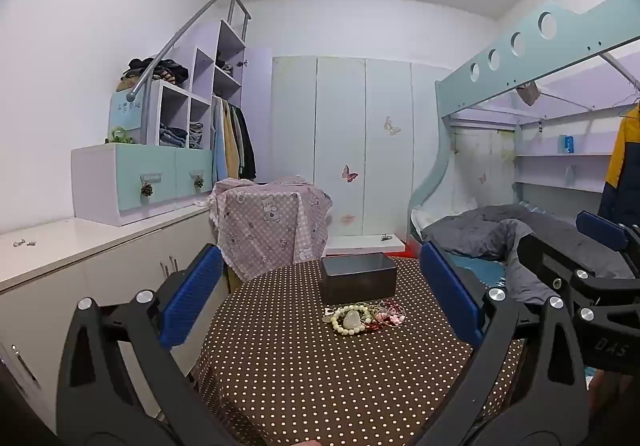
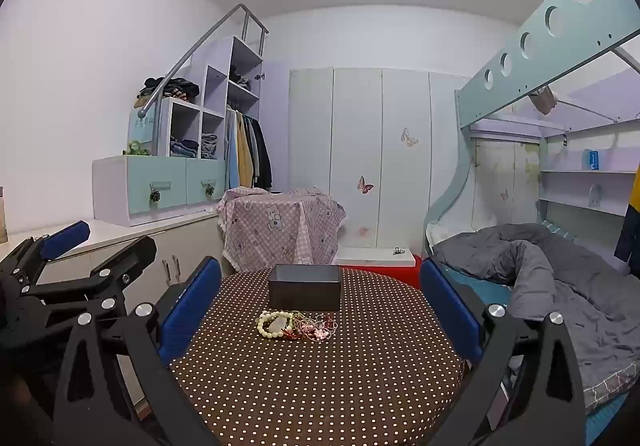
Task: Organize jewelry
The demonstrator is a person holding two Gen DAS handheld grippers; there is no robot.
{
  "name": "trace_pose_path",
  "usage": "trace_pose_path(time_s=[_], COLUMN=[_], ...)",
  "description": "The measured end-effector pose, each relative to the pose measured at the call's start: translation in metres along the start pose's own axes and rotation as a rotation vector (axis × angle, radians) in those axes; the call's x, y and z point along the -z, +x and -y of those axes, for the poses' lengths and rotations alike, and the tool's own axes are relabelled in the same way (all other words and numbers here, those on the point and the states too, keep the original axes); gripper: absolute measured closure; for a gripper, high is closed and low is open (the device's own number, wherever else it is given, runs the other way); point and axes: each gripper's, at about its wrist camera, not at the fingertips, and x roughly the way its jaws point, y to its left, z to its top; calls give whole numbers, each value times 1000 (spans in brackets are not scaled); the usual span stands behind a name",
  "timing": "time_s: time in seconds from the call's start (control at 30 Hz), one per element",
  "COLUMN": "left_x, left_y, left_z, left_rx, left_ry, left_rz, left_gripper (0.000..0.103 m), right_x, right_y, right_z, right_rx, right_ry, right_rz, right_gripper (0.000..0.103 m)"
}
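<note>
A pile of jewelry [image 1: 362,318] lies on a round table with a brown polka-dot cloth [image 1: 320,374]: a pale bead bracelet [image 1: 350,321] around a clear heart stone, with pink and red strings beside it. Behind it stands an open black box [image 1: 358,277]. The same pile [image 2: 294,324] and box [image 2: 305,286] show in the right wrist view. My left gripper [image 1: 320,302] is open and empty, held above the table's near side. My right gripper [image 2: 320,302] is open and empty, to the right of the left one, which shows at the left edge [image 2: 80,246].
A white low cabinet [image 1: 80,242] runs along the left wall. A stand draped in pink checked cloth [image 1: 272,222] is behind the table. A bunk bed with a grey quilt [image 2: 560,270] is at the right. White wardrobes [image 1: 360,142] line the back wall.
</note>
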Motion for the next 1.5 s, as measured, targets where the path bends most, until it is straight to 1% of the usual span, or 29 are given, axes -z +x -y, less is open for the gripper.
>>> trace_pose_path(time_s=[0.73,0.77,1.07,1.13,1.5], left_x=[1,0,0,3,3], left_y=[1,0,-1,-1,0], left_z=[-4,0,-1,1,1], left_rx=[9,-2,-1,-1,-1], left_ry=[-4,5,4,3,3], left_rz=[-7,-4,-8,-8,-11], left_gripper=[6,6,6,6,6], right_x=[0,0,0,7,10], right_y=[0,0,-1,-3,1], right_z=[0,0,0,-5,-4], right_rx=[-1,-1,0,0,-2], right_ry=[2,2,3,2,4], right_rz=[-7,-7,-10,-8,-12], right_gripper=[7,7,7,7,7])
